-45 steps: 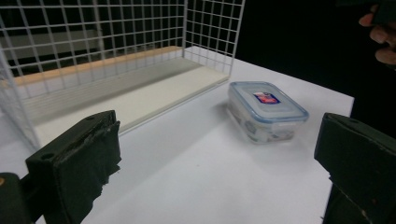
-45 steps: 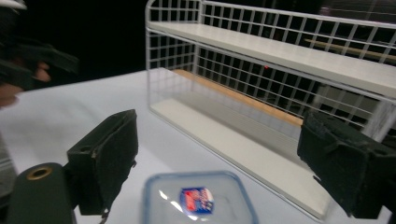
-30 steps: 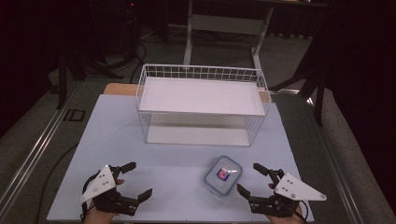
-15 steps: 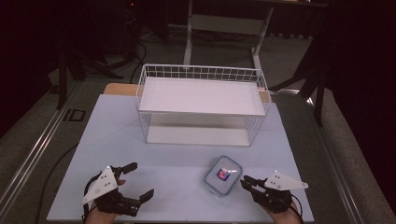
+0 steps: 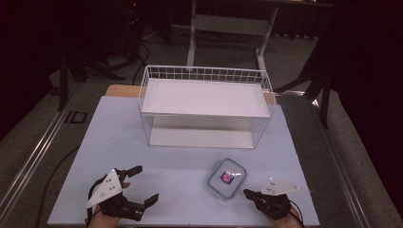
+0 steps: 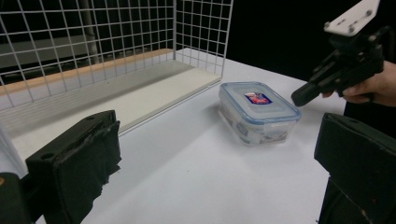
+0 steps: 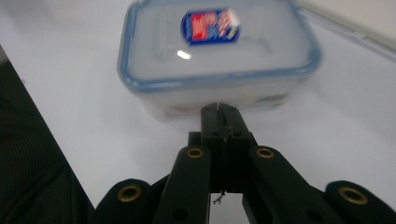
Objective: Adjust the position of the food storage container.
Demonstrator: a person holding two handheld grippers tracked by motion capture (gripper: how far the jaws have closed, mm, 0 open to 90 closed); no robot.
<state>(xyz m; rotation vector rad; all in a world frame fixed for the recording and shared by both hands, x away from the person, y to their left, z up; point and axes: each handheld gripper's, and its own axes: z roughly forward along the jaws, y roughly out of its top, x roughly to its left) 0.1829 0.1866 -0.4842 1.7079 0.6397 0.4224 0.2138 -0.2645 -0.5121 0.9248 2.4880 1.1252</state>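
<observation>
1. A clear rectangular plastic food box with a blue-rimmed snap lid and a red-and-blue sticker (image 5: 227, 178) sits flat on the pale white table top (image 5: 180, 164), with its lid on. It serves here as the landmark.
2. The white wire basket with a white flat shelf inside (image 5: 205, 105) stands beyond the box, toward the far edge of the table, well apart from it. In the left gripper view its mesh wall and shelf edge lie to the left of the box (image 6: 258, 110).
3. The right gripper (image 5: 251, 194), black with a grey three-cornered plate on top, lies just beside the box's near right corner, its tip aimed at the box.
4. In the right gripper view the two black jaws are pressed together with no gap between them and nothing held; the joined tip (image 7: 221, 114) sits right in front of the box's near side wall (image 7: 219, 51). Whether it touches the wall cannot be told.
5. The left gripper (image 5: 142, 186), also black with a grey plate, lies well to the left of the box, near the table's front edge.
6. Its jaws are spread wide apart and grip nothing. In the left gripper view the box sits between and beyond the two padded jaws, with bare table between.
7. In that same view the right gripper (image 6: 303, 95) comes in from the box's right, held by a hand (image 6: 373, 86), its tip just beside the lid's edge.
</observation>
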